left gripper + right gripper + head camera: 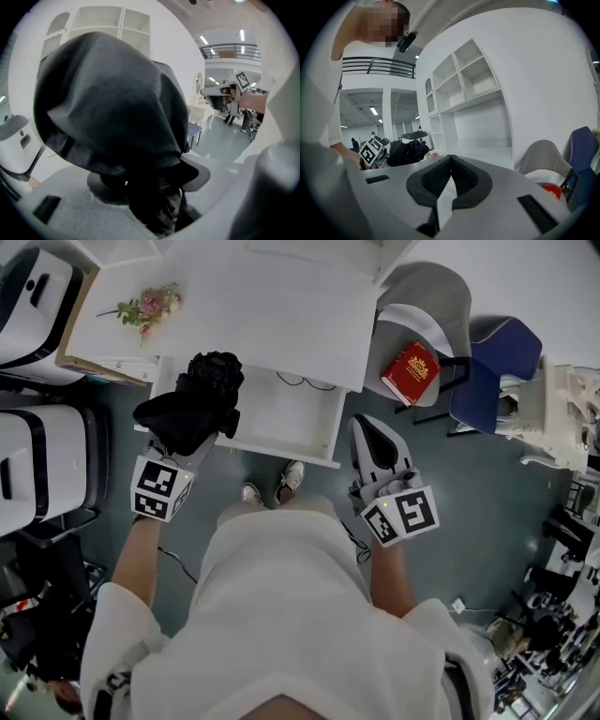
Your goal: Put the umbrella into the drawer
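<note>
A folded black umbrella (202, 395) hangs bunched over the left end of the open white drawer (291, 423). My left gripper (187, 442) is shut on the umbrella, and the fabric hides its jaws. In the left gripper view the umbrella (112, 108) fills most of the picture, with its cloth pinched between the dark pads of the left gripper (145, 187). My right gripper (367, 432) hovers beside the drawer's right front corner. Its jaws are shut and hold nothing. In its own view the right gripper (450, 161) has its pads meeting at the tips, and the umbrella (408, 151) shows far off at the left.
The drawer sticks out from under a white desk (272, 306) that carries a sprig of flowers (150, 306). A red book (410, 371) lies on a grey chair (427, 296), with a blue chair (497, 362) beside it. White machines (37, 465) stand at the left. The person's shoes (291, 479) are below the drawer.
</note>
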A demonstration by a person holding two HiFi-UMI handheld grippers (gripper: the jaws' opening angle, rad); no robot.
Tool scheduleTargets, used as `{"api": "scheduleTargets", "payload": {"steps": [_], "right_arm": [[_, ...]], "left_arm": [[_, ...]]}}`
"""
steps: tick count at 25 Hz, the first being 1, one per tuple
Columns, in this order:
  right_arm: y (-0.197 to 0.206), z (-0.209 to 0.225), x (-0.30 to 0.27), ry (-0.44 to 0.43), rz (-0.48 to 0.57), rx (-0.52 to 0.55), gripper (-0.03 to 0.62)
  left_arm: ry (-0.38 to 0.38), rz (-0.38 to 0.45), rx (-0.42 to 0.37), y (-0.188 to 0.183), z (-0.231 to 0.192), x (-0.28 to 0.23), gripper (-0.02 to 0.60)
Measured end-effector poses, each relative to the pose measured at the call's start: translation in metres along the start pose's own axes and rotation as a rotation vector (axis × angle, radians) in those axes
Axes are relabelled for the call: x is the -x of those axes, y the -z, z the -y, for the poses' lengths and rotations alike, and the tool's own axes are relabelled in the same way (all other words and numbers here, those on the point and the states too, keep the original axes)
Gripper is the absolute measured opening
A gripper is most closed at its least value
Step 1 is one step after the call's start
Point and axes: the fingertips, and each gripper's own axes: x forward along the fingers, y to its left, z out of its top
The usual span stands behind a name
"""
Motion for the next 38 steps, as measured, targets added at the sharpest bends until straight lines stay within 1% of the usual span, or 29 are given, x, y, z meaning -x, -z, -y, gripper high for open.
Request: {"api": "scheduleTargets", "payload": {"steps": [4, 9, 11, 15, 17, 21, 25, 30, 38], "right_arm": [[0.011, 0.006, -0.004, -0.010, -0.020, -0.012, 0.000], [0.021, 0.012, -0.007, -0.022, -0.047, -0.022, 0.000], [0.025, 0.014, -0.008, -0.026, -0.055, -0.026, 0.000], [0.031, 0.015, -0.012, -0.030, -0.071, -0.030, 0.001], [0.033, 0.017, -0.011, -0.029, -0.078, -0.032, 0.000], [0.039, 0.025, -0.009, -0.022, -0.090, -0.040, 0.000], [0.044, 0.030, -0.007, -0.019, -0.108, -0.042, 0.000], [0.053, 0.034, -0.006, -0.021, -0.131, -0.045, 0.000], [0.064, 0.041, -0.005, -0.024, -0.153, -0.055, 0.000]], "left_arm": [[0.026, -0.061, -0.086, 0.011, 0.001, -0.021, 0.284], [0.060, -0.109, -0.144, 0.020, 0.009, -0.047, 0.284], [0.067, -0.126, -0.156, 0.025, 0.012, -0.060, 0.285], [0.080, -0.169, -0.148, 0.045, 0.018, -0.082, 0.285], [0.091, -0.193, -0.162, 0.054, 0.021, -0.093, 0.287], [0.127, -0.239, -0.193, 0.068, 0.028, -0.112, 0.287], [0.169, -0.268, -0.193, 0.080, 0.031, -0.127, 0.288], [0.216, -0.336, -0.270, 0.100, 0.032, -0.145, 0.288], [0.263, -0.403, -0.343, 0.116, 0.032, -0.165, 0.290]]}}
